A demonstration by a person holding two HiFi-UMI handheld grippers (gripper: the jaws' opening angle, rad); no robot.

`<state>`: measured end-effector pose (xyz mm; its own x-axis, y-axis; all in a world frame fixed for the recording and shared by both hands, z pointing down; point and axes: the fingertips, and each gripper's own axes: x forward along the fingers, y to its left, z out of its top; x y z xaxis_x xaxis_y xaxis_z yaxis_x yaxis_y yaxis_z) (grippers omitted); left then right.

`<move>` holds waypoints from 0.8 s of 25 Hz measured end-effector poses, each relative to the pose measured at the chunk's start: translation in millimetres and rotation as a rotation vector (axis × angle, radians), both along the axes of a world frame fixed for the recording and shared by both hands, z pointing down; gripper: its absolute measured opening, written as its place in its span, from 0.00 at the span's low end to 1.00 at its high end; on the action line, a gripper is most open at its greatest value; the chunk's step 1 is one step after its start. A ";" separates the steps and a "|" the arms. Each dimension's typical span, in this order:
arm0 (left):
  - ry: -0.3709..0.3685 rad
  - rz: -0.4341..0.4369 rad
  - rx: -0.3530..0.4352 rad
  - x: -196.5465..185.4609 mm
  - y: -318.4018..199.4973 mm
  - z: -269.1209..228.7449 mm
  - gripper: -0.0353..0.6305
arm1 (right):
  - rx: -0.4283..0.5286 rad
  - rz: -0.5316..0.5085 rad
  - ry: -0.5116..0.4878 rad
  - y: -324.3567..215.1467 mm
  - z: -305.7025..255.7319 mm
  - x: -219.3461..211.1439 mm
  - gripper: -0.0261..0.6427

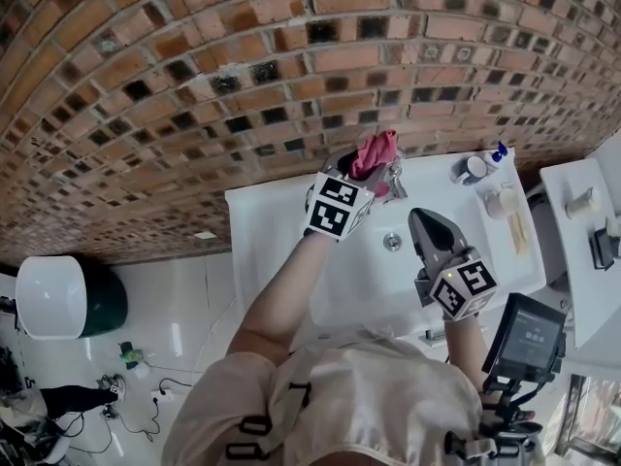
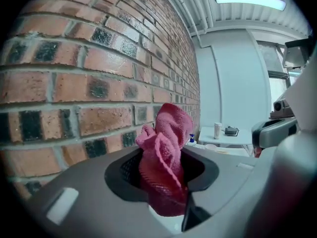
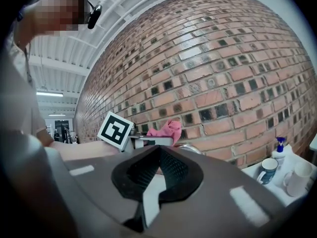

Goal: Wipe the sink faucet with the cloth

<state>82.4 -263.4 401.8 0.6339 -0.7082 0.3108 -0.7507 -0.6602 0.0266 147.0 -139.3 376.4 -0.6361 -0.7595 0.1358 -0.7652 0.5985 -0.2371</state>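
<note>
My left gripper (image 1: 367,169) is shut on a bunched pink cloth (image 1: 376,150), held up close to the brick wall just over the chrome faucet (image 1: 396,181) at the back of the white sink (image 1: 277,231). In the left gripper view the cloth (image 2: 166,152) fills the gap between the jaws and sticks up past them. My right gripper (image 1: 425,219) hovers over the basin to the right of the drain (image 1: 392,242), shut with nothing in it. The right gripper view looks past its closed tips (image 3: 161,152) to the cloth (image 3: 166,129) and a bit of the faucet (image 3: 185,147).
A dark mug (image 1: 473,169), a blue-topped soap bottle (image 1: 497,151) and a white cup (image 1: 505,202) stand on the sink's right ledge. A white side table (image 1: 582,250) is further right. The brick wall (image 1: 291,56) rises right behind the faucet.
</note>
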 end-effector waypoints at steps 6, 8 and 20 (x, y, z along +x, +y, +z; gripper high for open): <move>-0.017 -0.031 0.005 5.9 -24.8 12.7 0.29 | -0.027 0.026 -0.009 -12.2 11.1 19.3 0.02; 0.008 -0.055 -0.001 -1.5 -27.7 19.5 0.29 | -0.041 0.024 -0.011 -14.3 16.8 20.9 0.02; 0.186 -0.165 -0.083 -46.3 -12.5 46.6 0.31 | -0.059 -0.024 -0.021 -19.0 26.6 4.2 0.02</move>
<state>36.1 -276.0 448.4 0.5633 -0.7838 0.2614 -0.8253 -0.5187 0.2233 151.3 -158.3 403.1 -0.6572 -0.7350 0.1666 -0.7453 0.6010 -0.2887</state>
